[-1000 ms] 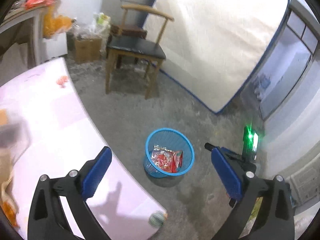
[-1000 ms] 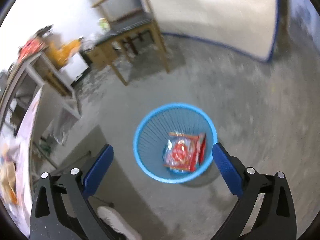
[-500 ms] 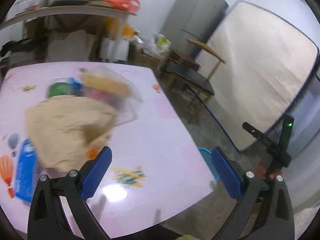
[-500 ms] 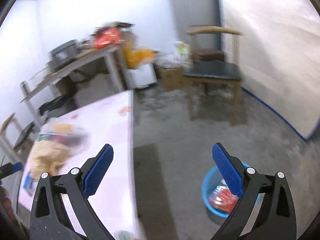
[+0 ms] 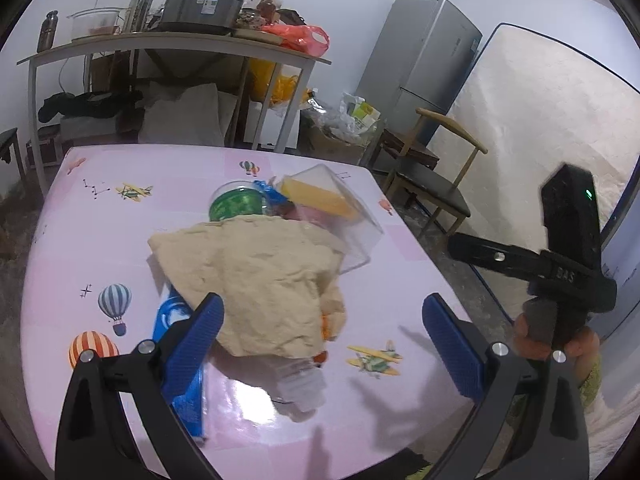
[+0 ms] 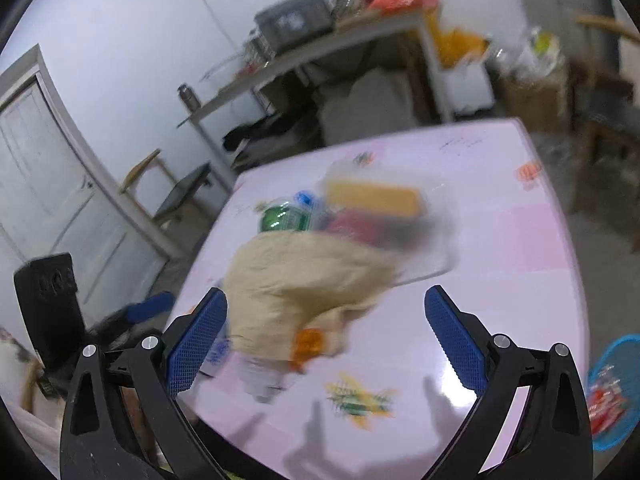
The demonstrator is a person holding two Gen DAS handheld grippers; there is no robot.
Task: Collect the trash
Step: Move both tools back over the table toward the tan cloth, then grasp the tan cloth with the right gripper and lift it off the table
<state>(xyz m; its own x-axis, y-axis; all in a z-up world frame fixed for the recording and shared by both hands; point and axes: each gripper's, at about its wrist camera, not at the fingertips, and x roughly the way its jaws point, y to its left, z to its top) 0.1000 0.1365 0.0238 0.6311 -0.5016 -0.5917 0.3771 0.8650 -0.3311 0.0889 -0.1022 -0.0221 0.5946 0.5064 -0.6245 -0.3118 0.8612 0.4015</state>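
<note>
**Both tongs spread wide over a heap of rubbish**

Left gripper (image 5: 322, 322) hangs above the near part of the pink table (image 5: 100, 240) with its blue pads spread wide and nothing between them. Right gripper (image 6: 326, 330) is spread just as wide and equally bare over the same tabletop; its view is blurred.

Just past the left fingertips lies a crumpled tan paper bag (image 5: 260, 276), the top piece of a pile near the table's middle. A clear plastic bottle (image 5: 300, 384) with an orange cap pokes out from under the bag's near edge. A blue wrapper (image 5: 180, 360) lies flat beneath the bag on the left side, partly behind the left finger. Behind the bag sit a green-lidded tub (image 5: 236, 204) and a clear plastic box (image 5: 340, 216) holding something yellow, touching each other.

Off the table's right edge, on the floor, stands a blue basket (image 6: 612, 392) with red wrappers inside.
</note>
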